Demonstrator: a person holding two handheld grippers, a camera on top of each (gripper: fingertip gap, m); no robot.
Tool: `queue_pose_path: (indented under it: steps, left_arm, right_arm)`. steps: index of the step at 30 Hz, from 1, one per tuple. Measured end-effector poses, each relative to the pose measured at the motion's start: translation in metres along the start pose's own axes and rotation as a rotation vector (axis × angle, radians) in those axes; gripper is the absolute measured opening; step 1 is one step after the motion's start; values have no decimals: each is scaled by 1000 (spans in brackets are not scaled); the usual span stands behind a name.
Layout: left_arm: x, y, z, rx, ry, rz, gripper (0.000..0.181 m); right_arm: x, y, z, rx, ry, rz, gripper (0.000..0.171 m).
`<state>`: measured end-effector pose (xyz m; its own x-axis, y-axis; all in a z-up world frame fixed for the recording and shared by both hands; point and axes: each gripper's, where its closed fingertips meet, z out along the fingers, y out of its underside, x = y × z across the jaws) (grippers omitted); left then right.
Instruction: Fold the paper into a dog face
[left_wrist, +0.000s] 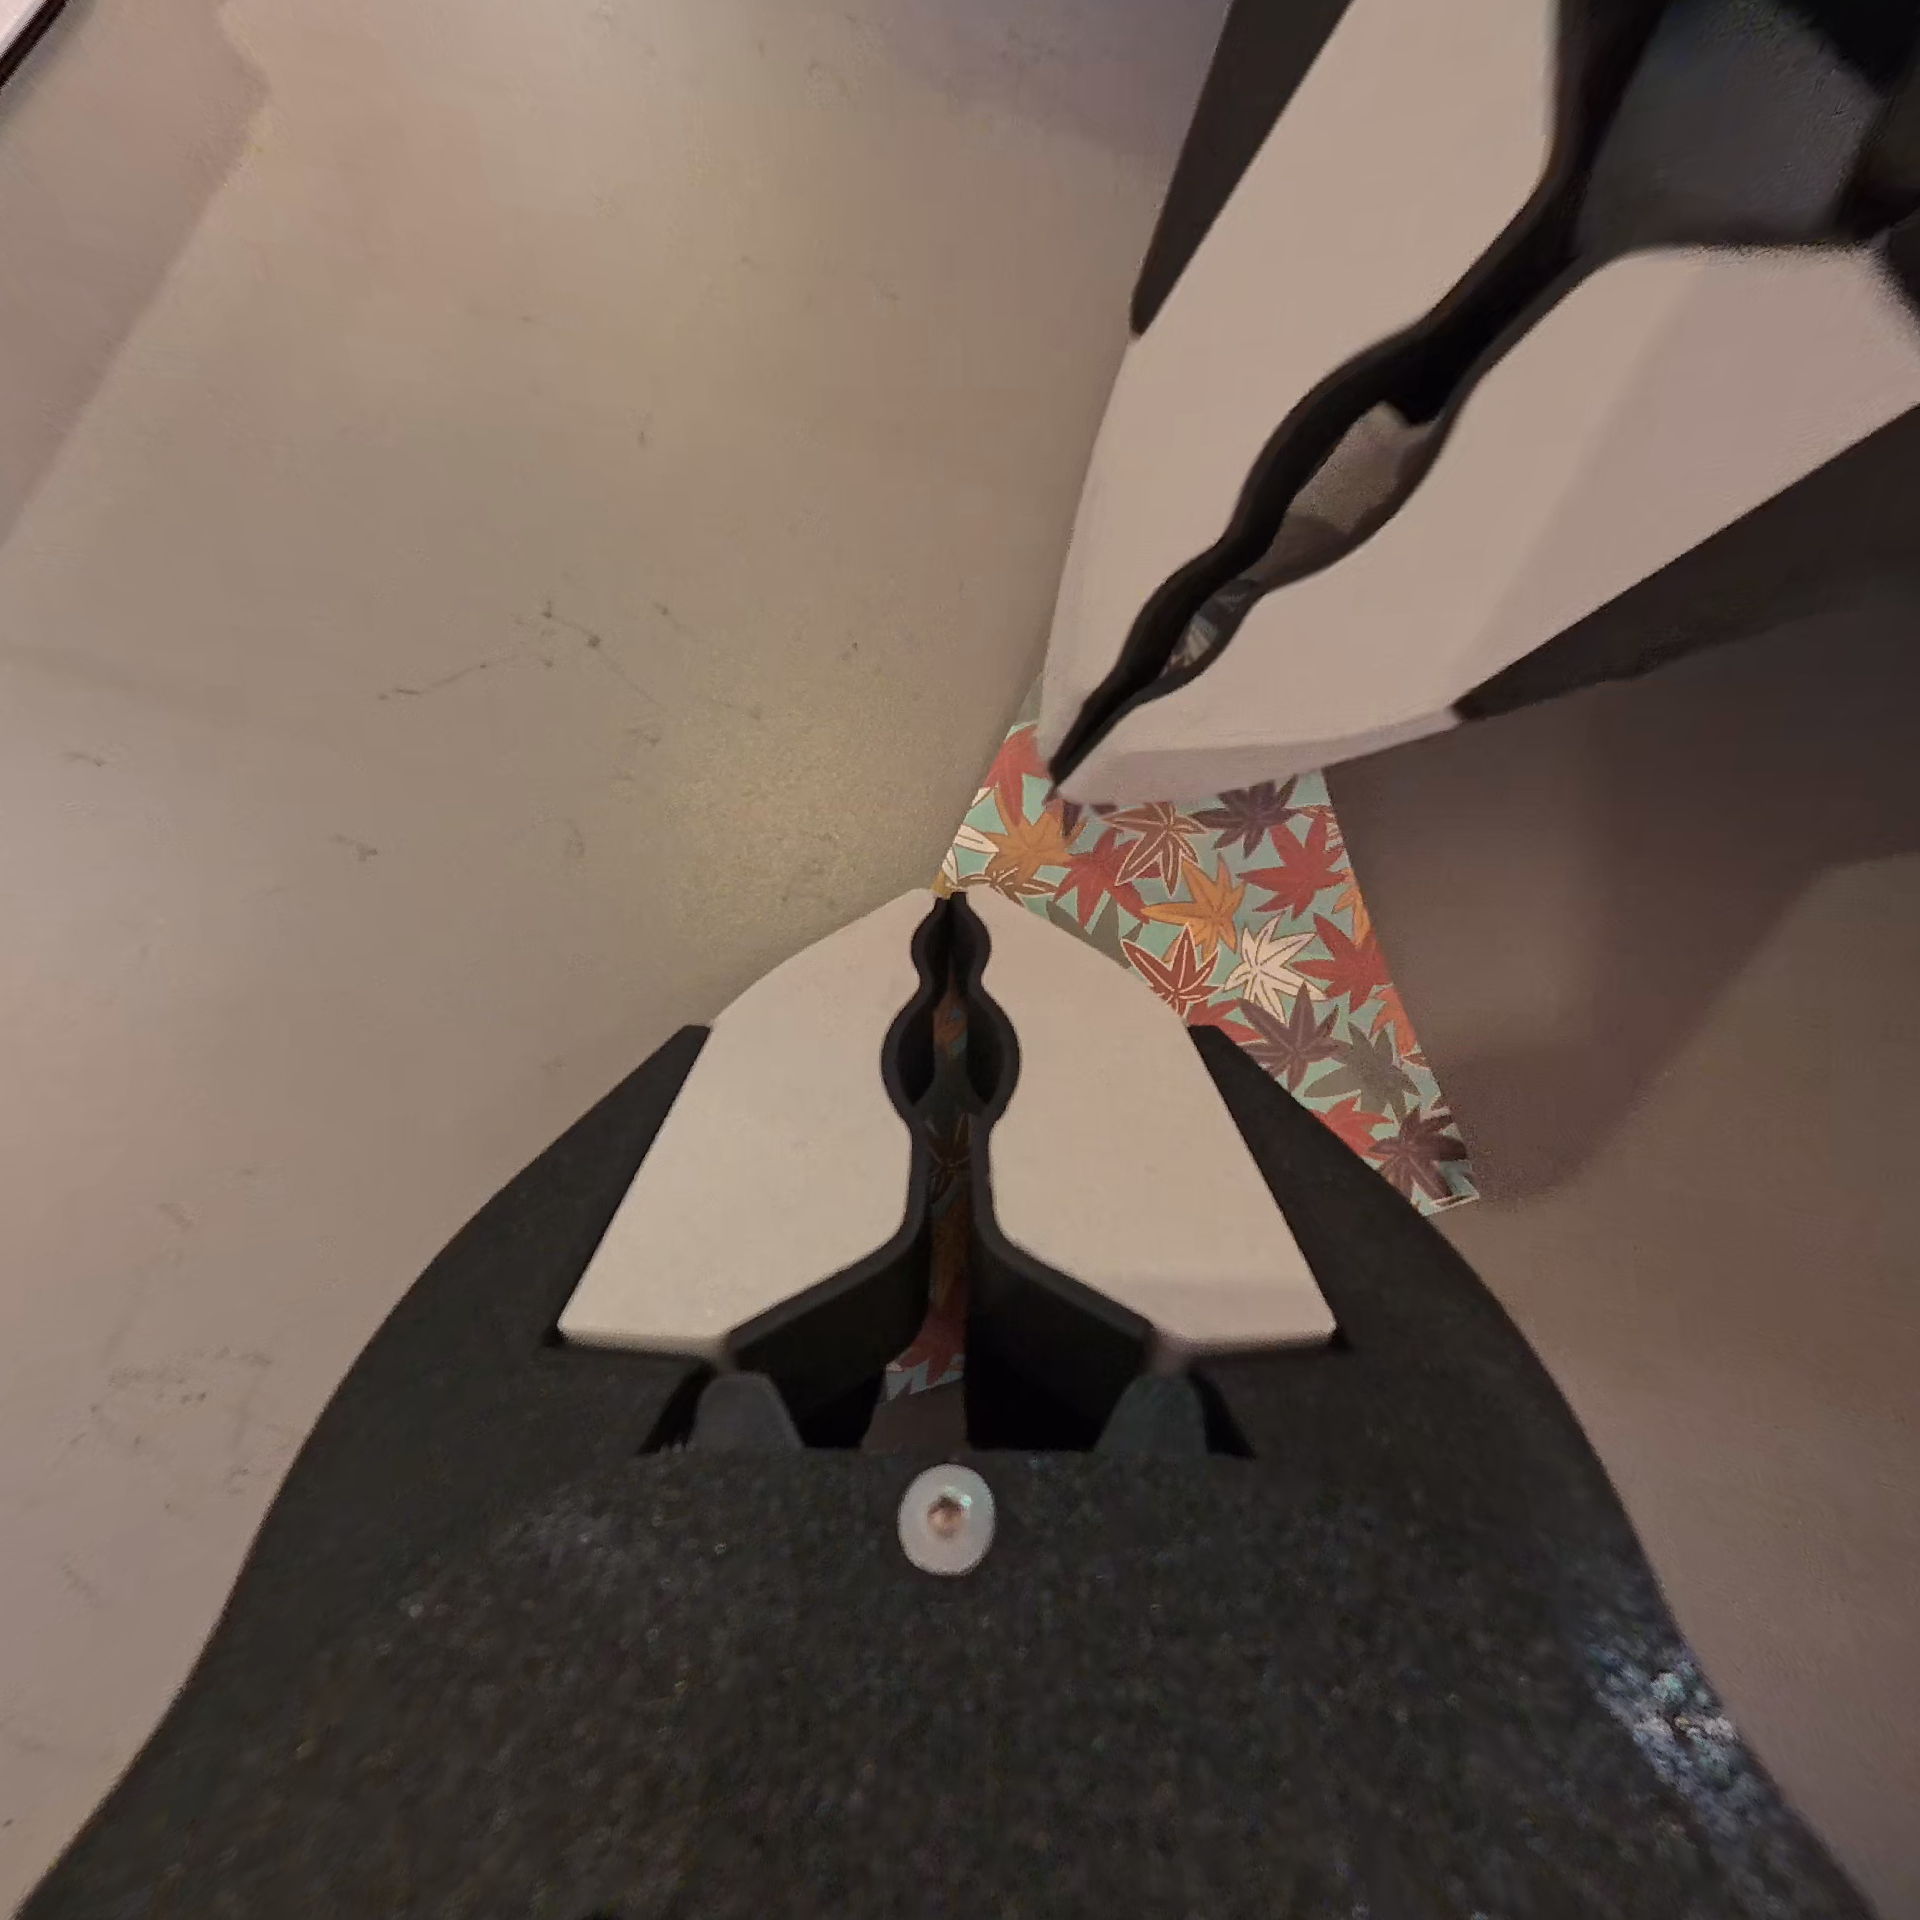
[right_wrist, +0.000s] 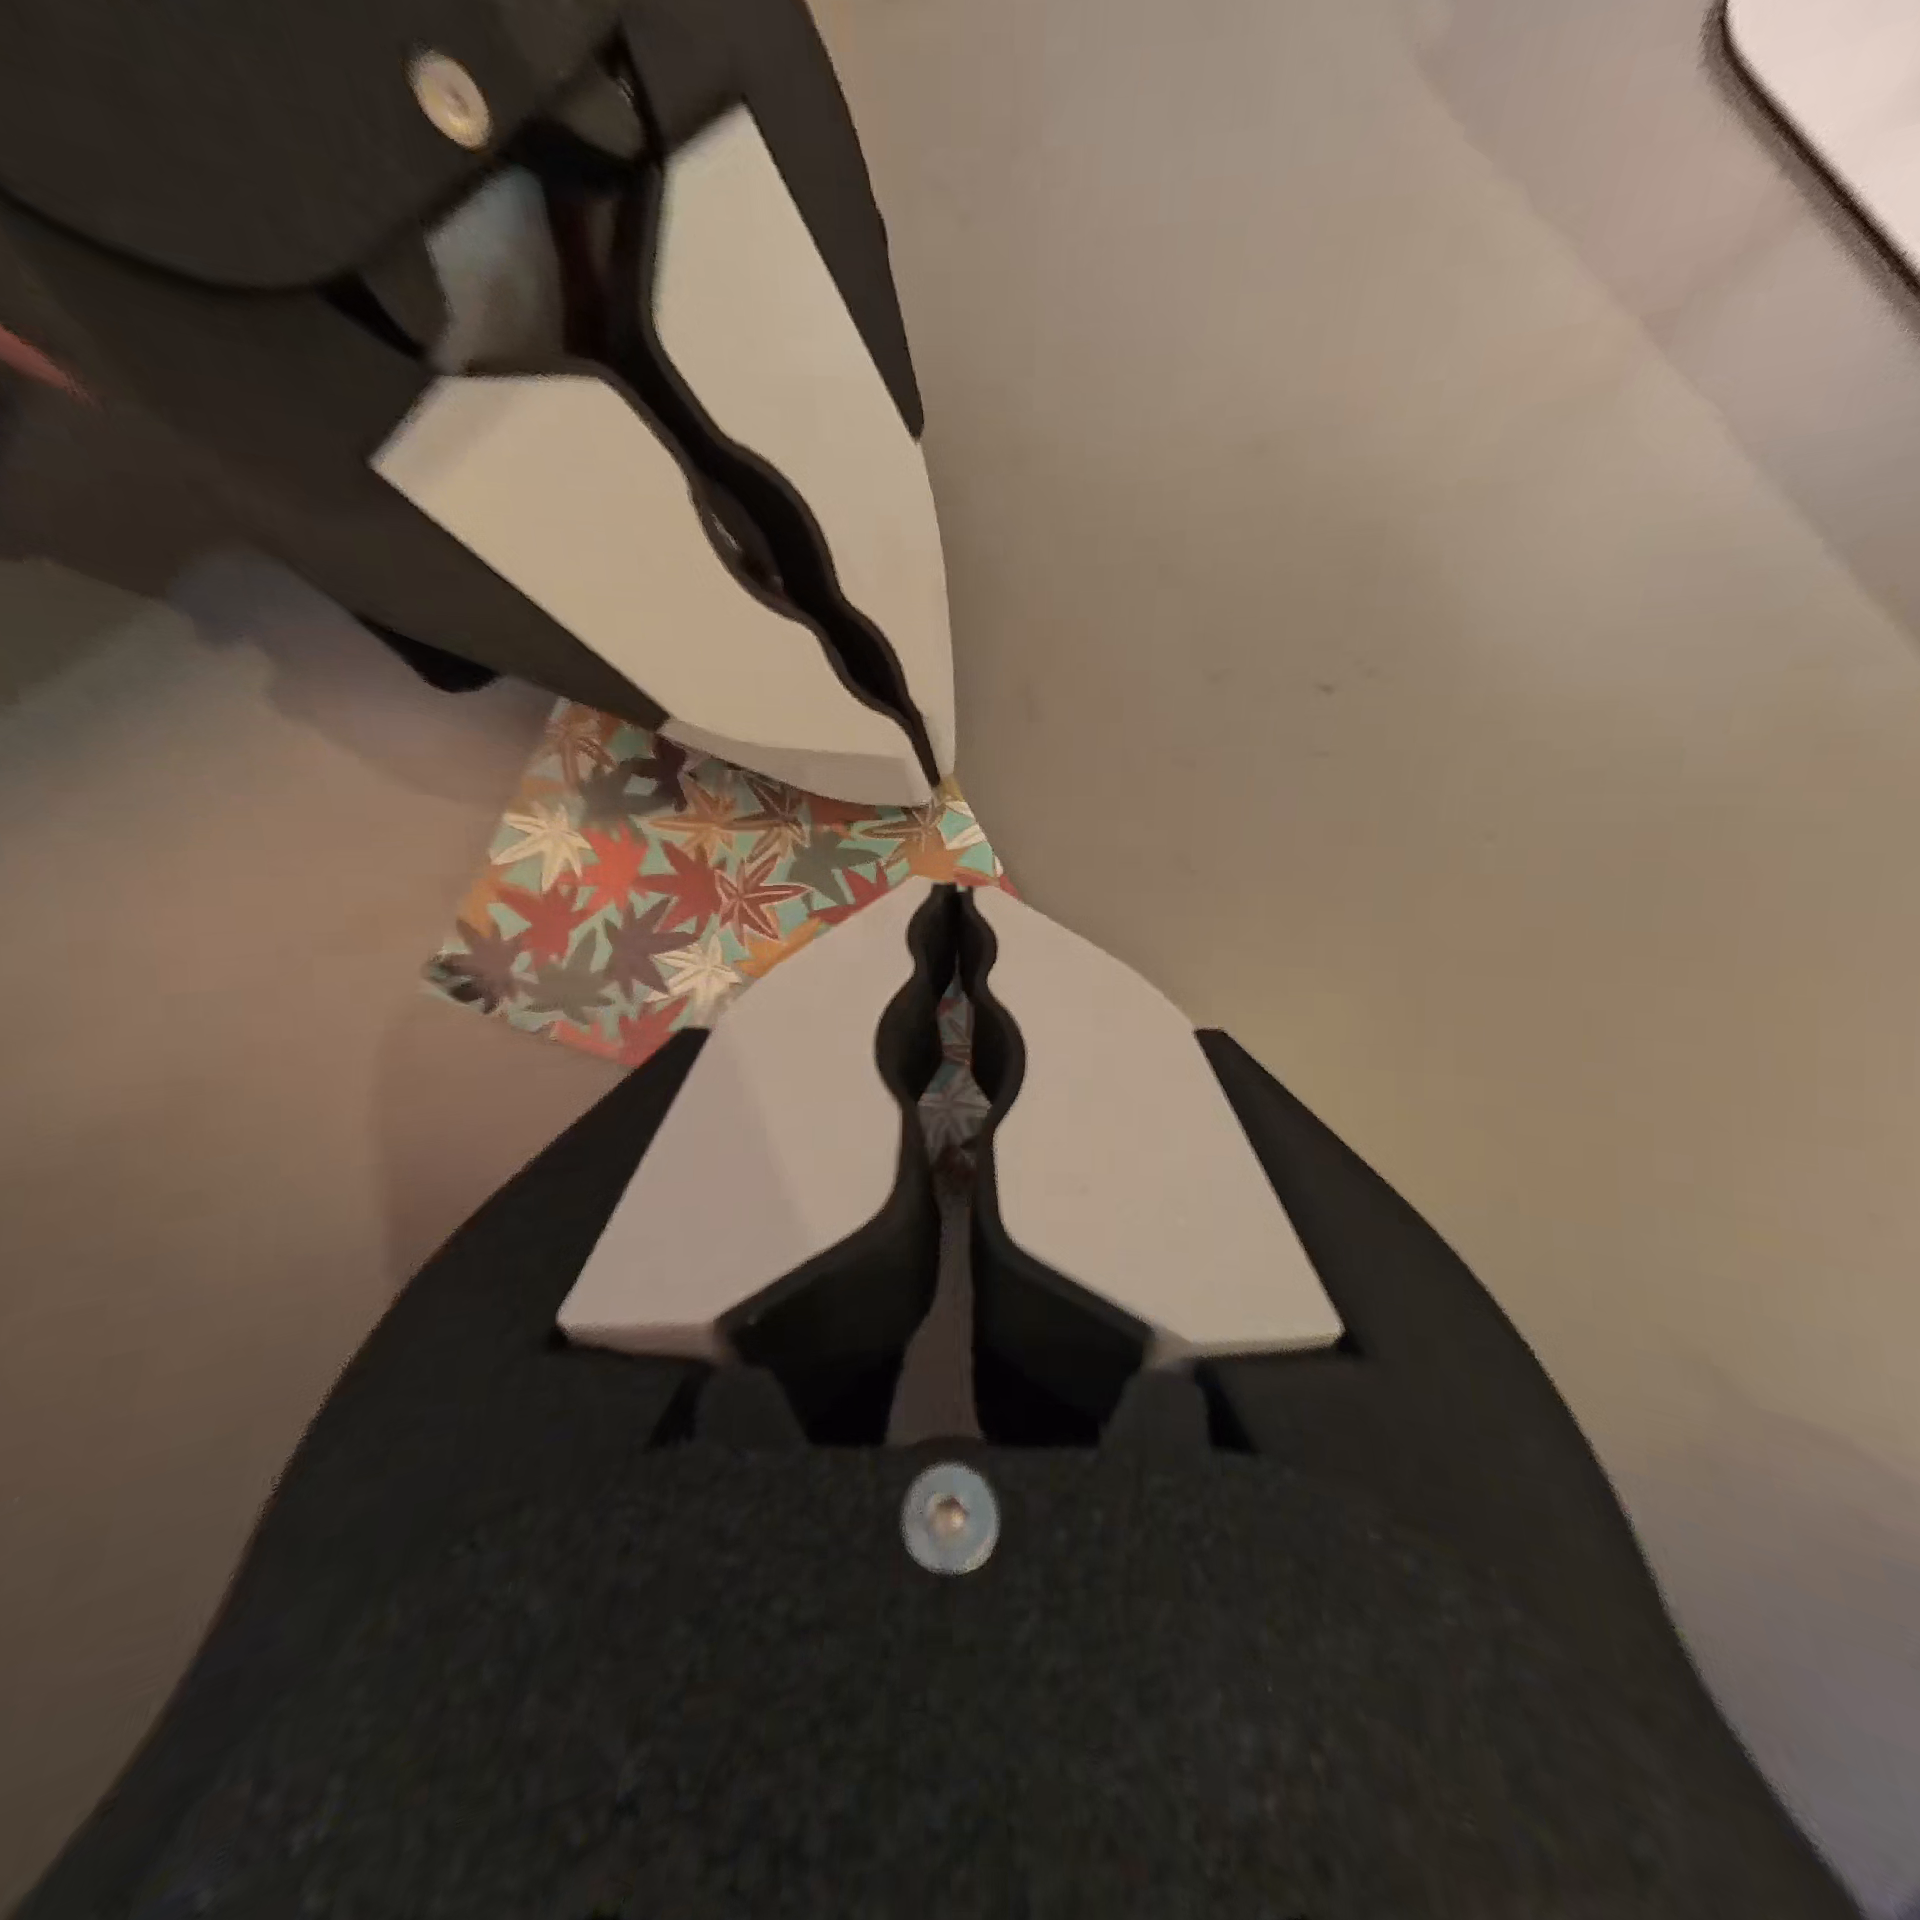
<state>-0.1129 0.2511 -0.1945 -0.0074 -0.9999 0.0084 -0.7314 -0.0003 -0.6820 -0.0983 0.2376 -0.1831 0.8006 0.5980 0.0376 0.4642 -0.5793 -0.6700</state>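
Paper (left_wrist: 1236, 935) with a leaf print lies on the table (left_wrist: 520, 520) at mid-frame, and your left gripper (left_wrist: 948, 906) and right gripper (right_wrist: 951, 896) both have jaws pressed together, tips touching its edge.

We cannot tell the kind of place: only a plain, scuffed beige tabletop (left_wrist: 520, 623) shows, with a white dark-edged object (right_wrist: 1839, 114) at one corner.

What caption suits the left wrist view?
Both shut tools, left tool and right tool, press on leaf-patterned paper.
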Motion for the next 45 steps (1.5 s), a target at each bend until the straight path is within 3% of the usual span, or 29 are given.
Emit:
queue_pose_path:
  steps: [11,25,40,45]
  left_arm:
    - [0,0,0,6,3,-11,0]
    - [-5,14,-13,-25,-3,-22,0]
    - [-19,53,-49,-97,-146,-184,0]
    - [-39,65,-61,-156,-283,-235,0]
  right_arm:
    - [23,38,-16,-40,102,8,0]
    - [24,41,-19,4,109,79,1]
    - [24,41,-19,7,126,63,1]
    - [24,41,-19,9,123,67,0]
